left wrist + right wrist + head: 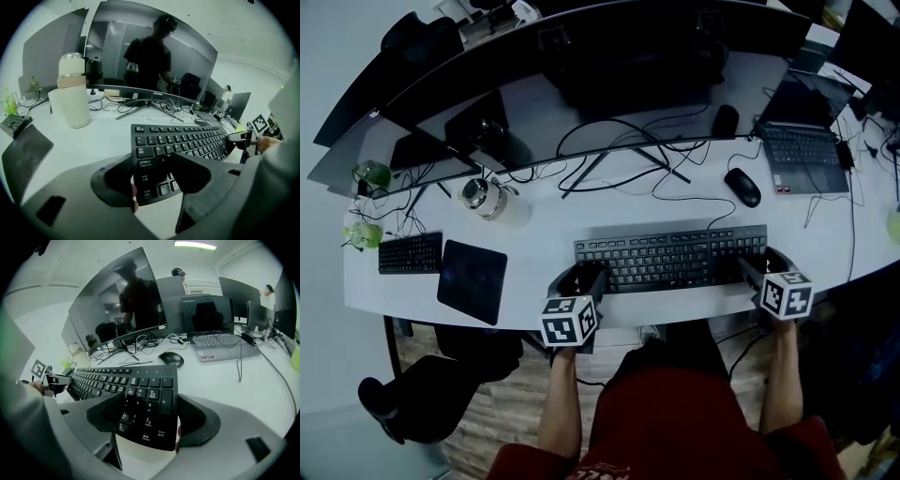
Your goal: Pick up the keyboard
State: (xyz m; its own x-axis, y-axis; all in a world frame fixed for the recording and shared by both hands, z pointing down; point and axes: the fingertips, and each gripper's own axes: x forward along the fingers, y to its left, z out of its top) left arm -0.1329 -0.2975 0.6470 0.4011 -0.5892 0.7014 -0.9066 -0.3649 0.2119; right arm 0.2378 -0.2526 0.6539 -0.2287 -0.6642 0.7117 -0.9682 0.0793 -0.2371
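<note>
Lying on the desk (534,253) near its front edge: keyboard (670,255), long axis left to right, left end clamped in left gripper (584,277), right end clamped in right gripper (764,265), both equally near; probably calls for a level lift.

Seen from above, a black keyboard (675,258) stretches along the white desk's (539,248) front edge, the left gripper (586,277) set over its left end, the right gripper (758,268) over its right. A mouse (742,187) and an open laptop (806,141) sit behind it.
</note>
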